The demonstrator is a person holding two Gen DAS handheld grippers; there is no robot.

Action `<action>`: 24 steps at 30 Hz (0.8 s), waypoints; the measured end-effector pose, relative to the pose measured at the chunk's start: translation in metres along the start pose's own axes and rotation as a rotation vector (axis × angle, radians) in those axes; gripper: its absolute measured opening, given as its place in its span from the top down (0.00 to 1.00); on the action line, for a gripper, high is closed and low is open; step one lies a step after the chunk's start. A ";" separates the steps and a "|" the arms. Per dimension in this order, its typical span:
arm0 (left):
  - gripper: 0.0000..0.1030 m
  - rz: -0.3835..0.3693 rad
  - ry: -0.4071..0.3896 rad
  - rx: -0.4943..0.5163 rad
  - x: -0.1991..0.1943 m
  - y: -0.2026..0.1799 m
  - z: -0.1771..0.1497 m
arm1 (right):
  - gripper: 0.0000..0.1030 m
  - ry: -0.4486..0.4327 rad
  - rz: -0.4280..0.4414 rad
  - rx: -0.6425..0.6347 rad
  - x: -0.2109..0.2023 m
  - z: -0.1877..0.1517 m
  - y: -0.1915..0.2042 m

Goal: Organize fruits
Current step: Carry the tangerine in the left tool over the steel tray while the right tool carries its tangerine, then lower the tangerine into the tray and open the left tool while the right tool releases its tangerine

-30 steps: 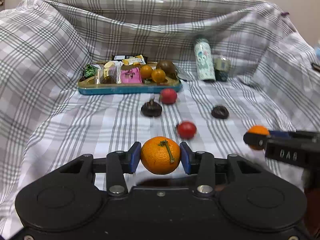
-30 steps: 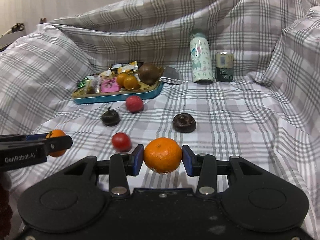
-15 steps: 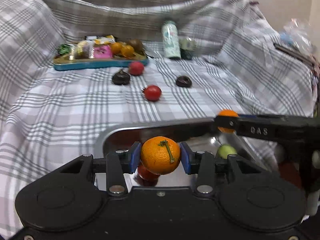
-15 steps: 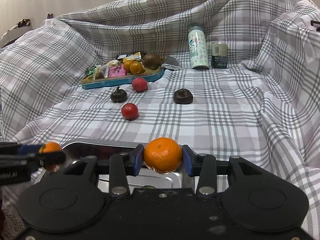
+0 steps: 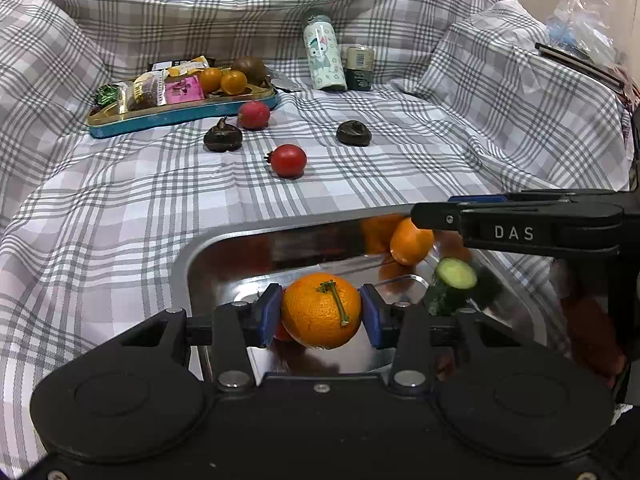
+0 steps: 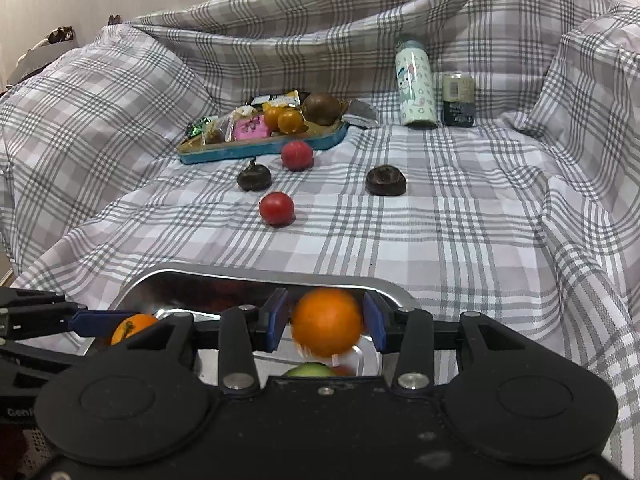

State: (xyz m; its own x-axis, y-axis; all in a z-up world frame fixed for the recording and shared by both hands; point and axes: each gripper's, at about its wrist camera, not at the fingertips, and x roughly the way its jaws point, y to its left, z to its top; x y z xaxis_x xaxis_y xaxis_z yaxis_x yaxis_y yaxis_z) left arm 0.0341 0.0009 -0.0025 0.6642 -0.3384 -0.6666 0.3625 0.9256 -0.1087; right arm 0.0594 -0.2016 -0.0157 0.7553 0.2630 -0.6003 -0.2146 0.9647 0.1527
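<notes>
Two hand-held tools over a steel tray (image 5: 188, 264) that lies on a bed covered in checked cloth (image 5: 120, 200). In the left wrist view, lower centre, the left tool (image 5: 321, 316) has its blue pads closed against both sides of a stemmed orange (image 5: 321, 317); the fruit hangs just above the tray floor, a position judged to suit release into the tray. In the right wrist view, lower centre, the right tool (image 6: 326, 322) flanks a second orange (image 6: 327, 322). A thin gap shows on each side of this fruit and its lower edge is blurred, so the pads appear parted and the fruit seems to be dropping free. The same fruit appears at centre right of the left wrist view (image 5: 411, 241), under the tip of the right tool's arm.

Already in the tray: a cut cucumber piece (image 5: 454, 284) at lower right of the left wrist view, and a green fruit (image 6: 310, 370) low in the right wrist view; red items are partly hidden.

Still on the cloth, mid-frame: two red fruits (image 5: 288, 161) (image 5: 253, 115) and two dark fruits (image 5: 223, 139) (image 5: 353, 133). At upper left, a blue snack tray (image 5: 160, 118) holds small oranges among wrappers. A patterned bottle (image 5: 324, 58) and a can (image 5: 360, 68) stand upright behind. The right tool's arm crosses the tray's right side, so the two tools are crowded there.
</notes>
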 end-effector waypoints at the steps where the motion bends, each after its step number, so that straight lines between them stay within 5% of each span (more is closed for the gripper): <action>1: 0.51 0.006 -0.003 -0.003 0.000 0.000 0.000 | 0.57 -0.001 0.003 0.002 -0.001 0.000 0.000; 24: 0.51 0.048 -0.045 -0.044 -0.005 0.004 0.002 | 0.57 0.001 -0.010 -0.010 0.000 -0.002 0.001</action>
State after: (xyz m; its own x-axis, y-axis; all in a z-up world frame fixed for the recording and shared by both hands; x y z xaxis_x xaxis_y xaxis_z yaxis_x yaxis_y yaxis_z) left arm 0.0340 0.0059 0.0017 0.7089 -0.2999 -0.6384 0.3010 0.9472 -0.1106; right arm 0.0581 -0.2004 -0.0172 0.7570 0.2531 -0.6023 -0.2129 0.9672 0.1388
